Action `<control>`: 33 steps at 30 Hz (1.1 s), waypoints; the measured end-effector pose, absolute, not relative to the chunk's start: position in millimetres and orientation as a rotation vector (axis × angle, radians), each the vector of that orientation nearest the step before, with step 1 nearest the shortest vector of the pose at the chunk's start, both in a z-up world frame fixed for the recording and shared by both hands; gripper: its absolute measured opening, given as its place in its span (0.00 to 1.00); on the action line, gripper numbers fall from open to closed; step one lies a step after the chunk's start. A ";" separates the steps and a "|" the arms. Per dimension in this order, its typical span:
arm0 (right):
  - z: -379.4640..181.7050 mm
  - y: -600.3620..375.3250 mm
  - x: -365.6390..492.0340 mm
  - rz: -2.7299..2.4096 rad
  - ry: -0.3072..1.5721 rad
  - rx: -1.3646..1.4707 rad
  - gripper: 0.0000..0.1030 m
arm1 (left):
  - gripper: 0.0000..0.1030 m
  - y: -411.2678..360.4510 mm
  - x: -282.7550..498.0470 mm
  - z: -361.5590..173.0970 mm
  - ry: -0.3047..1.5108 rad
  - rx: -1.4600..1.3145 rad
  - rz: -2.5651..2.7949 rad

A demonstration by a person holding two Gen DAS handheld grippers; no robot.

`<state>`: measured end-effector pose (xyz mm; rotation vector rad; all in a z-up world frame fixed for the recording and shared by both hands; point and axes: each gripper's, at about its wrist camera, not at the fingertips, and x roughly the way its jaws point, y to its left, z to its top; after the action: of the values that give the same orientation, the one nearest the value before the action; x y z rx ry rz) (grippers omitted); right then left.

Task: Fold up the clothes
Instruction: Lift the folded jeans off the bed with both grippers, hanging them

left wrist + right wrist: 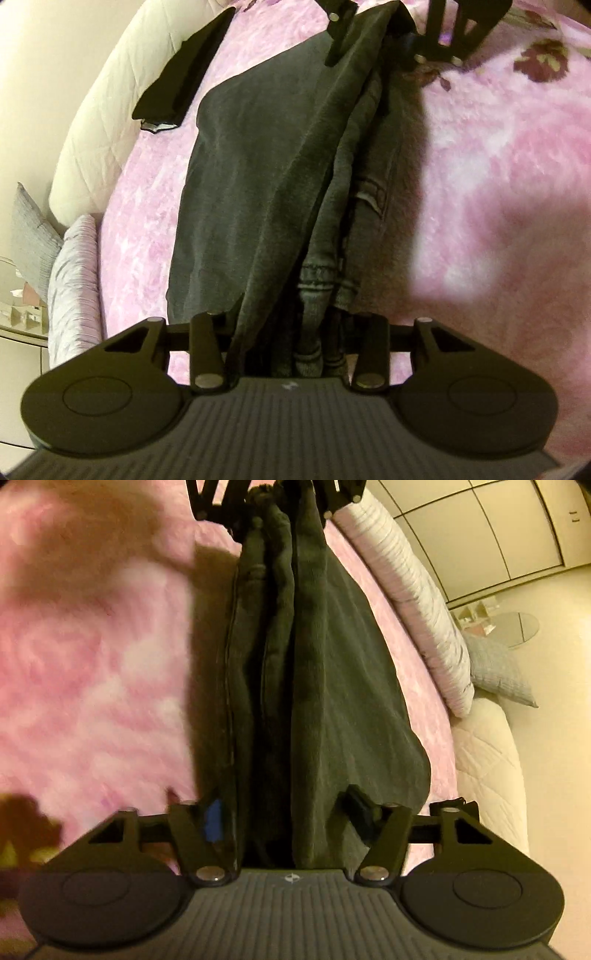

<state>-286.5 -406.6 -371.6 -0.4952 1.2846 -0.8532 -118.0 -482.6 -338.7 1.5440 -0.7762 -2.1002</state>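
Note:
A dark grey pair of jeans hangs stretched between my two grippers above a pink bed cover. My left gripper is shut on one bunched end of the jeans, at the hem. My right gripper shows at the top of the left wrist view, gripping the far end. In the right wrist view the jeans run from my right gripper, shut on the cloth, up to my left gripper at the top.
A folded black garment lies on the bed cover near a white quilted bed edge. Lilac and grey pillows sit at the bed's end. A pillow, wardrobe doors and a round glass table show in the right wrist view.

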 end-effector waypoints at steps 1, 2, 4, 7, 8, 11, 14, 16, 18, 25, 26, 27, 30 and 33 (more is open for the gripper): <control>-369.2 -408.8 -286.8 -0.855 1.283 -0.475 0.35 | 0.37 -483.8 -118.4 -337.2 -0.768 1.551 -2.102; -365.3 -412.4 -287.3 -0.859 1.274 -0.444 0.31 | 0.37 -485.8 -118.3 -333.8 -0.760 1.550 -2.104; -352.8 -417.2 -288.2 -0.870 1.253 -0.394 0.21 | 0.36 -489.6 -117.7 -324.0 -0.748 1.548 -2.106; -329.5 -424.2 -289.3 -0.869 1.238 -0.370 0.19 | 0.36 -496.3 -118.3 -304.5 -0.739 1.547 -2.105; -321.7 -426.0 -289.6 -0.866 1.237 -0.374 0.19 | 0.35 -498.1 -118.4 -296.5 -0.739 1.550 -2.104; -295.3 -434.5 -290.0 -0.865 1.237 -0.382 0.19 | 0.34 -500.9 -118.1 -272.2 -0.726 1.549 -2.108; -270.5 -444.8 -291.6 -0.863 1.239 -0.390 0.19 | 0.34 -497.0 -116.1 -249.4 -0.722 1.552 -2.113; -253.1 -439.6 -294.0 -0.862 1.239 -0.392 0.19 | 0.34 -492.9 -115.2 -235.7 -0.721 1.556 -2.117; -236.4 -433.6 -295.5 -0.865 1.239 -0.389 0.19 | 0.34 -489.9 -115.0 -221.7 -0.717 1.561 -2.124; -180.5 -412.6 -296.9 -0.866 1.243 -0.373 0.18 | 0.34 -474.8 -119.6 -174.2 -0.732 1.557 -2.141; -173.7 -408.1 -297.2 -0.869 1.244 -0.372 0.17 | 0.34 -470.9 -120.6 -168.1 -0.741 1.553 -2.142; -167.3 -403.6 -297.8 -0.872 1.244 -0.372 0.17 | 0.34 -467.0 -121.6 -161.9 -0.749 1.549 -2.143; -149.7 -389.0 -301.6 -0.892 1.246 -0.373 0.17 | 0.34 -454.3 -126.0 -146.0 -0.771 1.533 -2.145; -133.4 -375.2 -305.9 -0.918 1.246 -0.371 0.17 | 0.34 -443.3 -131.8 -134.0 -0.790 1.522 -2.150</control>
<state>-305.9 -375.2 -133.4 -0.3706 1.2459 -0.9181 -131.8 -443.3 -134.0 1.5224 -0.7901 -2.1501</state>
